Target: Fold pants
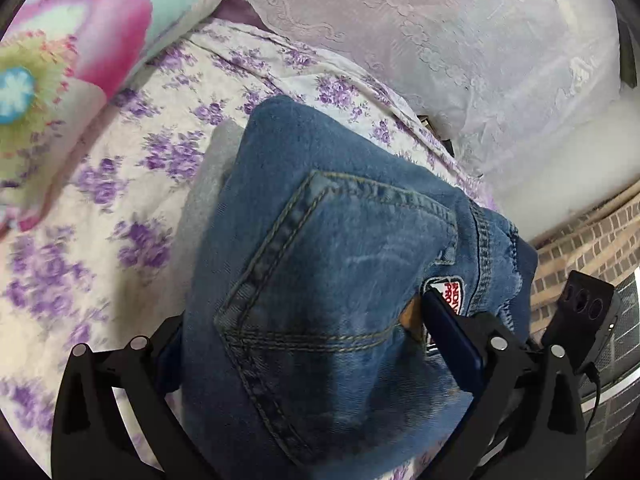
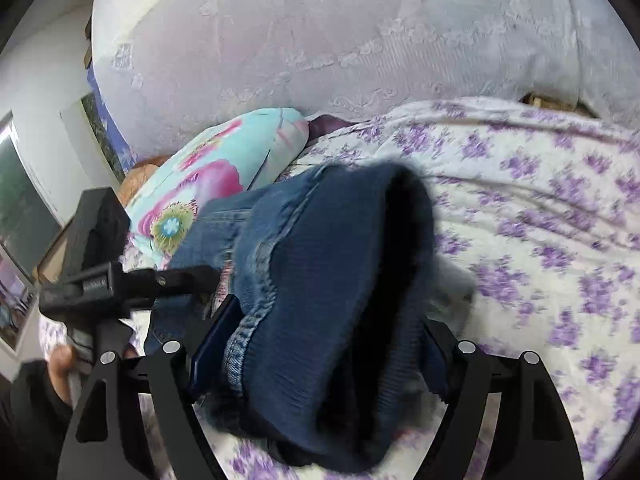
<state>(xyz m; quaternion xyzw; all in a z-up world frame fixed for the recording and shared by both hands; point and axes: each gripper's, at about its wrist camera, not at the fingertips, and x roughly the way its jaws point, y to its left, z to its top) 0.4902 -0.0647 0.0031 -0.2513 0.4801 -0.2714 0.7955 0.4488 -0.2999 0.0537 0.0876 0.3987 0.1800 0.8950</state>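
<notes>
Left gripper (image 1: 320, 360) clamps the jeans (image 1: 320, 260) at the back pocket; right gripper (image 2: 316, 360) clamps the bunched waistband. Both hold the jeans raised over the flowered bedsheet (image 1: 100, 200). Risk: thick denim slipping from either grip, skewing the fold. The grippers sit close, side by side, angled toward the pillow (image 2: 224, 168).

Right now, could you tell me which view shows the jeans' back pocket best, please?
The left wrist view: the pocket fills the frame, stitching clear. The right wrist view shows the jeans only edge-on, mostly dark lining, no pocket.
</notes>
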